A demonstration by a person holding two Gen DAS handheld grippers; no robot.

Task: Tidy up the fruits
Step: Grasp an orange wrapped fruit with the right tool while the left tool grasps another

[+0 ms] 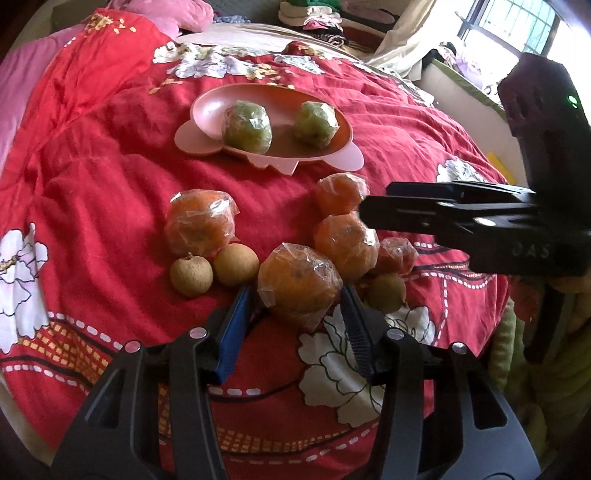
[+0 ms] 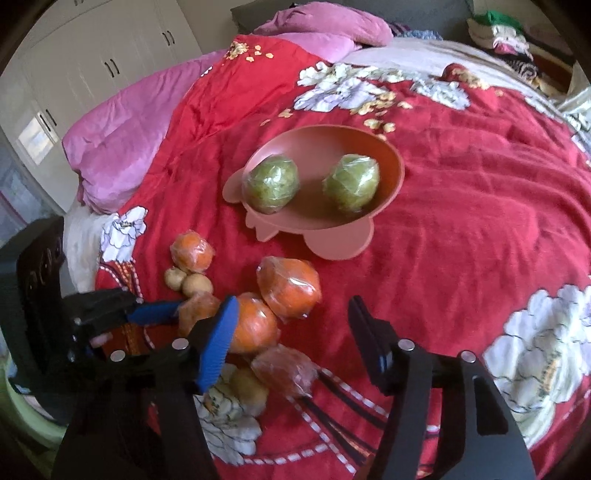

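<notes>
A pink plate (image 1: 207, 110) (image 2: 332, 236) lies on the red quilt with two wrapped green fruits (image 1: 247, 127) (image 2: 270, 184) in it. Several wrapped oranges and small brown longans (image 1: 235, 264) lie in front of it. My left gripper (image 1: 297, 295) has its jaws around the nearest wrapped orange (image 1: 297, 286), touching both sides, resting on the quilt. It shows at the left of the right wrist view (image 2: 173, 314). My right gripper (image 2: 291, 325) is open and empty above the oranges (image 2: 290, 288); it shows from the side in the left wrist view (image 1: 373, 210).
The red flowered quilt (image 1: 92, 184) covers the bed. A pink blanket (image 2: 122, 147) lies at the far left, white wardrobe doors (image 2: 74, 74) behind it. Piled clothes (image 1: 314, 14) sit at the back and a window (image 1: 517, 29) at the right.
</notes>
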